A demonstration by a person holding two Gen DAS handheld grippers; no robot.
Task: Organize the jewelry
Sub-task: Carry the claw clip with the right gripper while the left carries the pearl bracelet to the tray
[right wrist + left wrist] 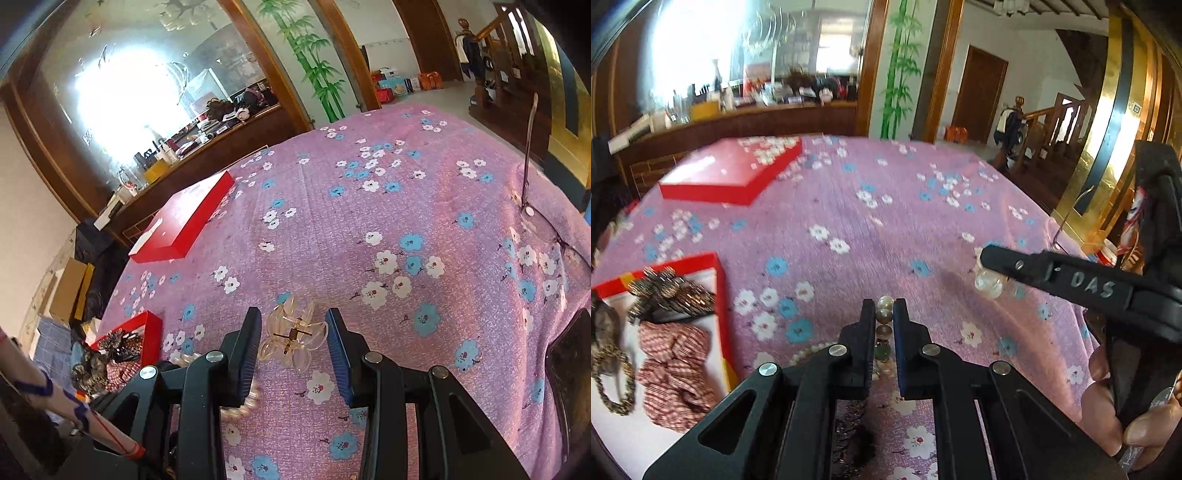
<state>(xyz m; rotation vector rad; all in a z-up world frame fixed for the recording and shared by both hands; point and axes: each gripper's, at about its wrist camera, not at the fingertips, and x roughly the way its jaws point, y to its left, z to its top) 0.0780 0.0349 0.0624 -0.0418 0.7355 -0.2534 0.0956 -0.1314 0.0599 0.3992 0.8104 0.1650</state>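
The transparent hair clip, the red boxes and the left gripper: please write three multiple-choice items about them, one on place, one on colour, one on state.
1. Where is the transparent hair clip?
A. between the open fingers of the right gripper
B. inside the open red box
C. on the closed red box

2. What colour is the tablecloth?
A. green
B. pink with flowers
C. plain white

3. What is the left gripper doing?
A. wide open
B. hidden
C. shut on a bead bracelet

Answers: 1 A, the clip lies on the cloth between the fingers; 2 B, white and blue flowers show; 3 C, beads sit pinched between the fingers.
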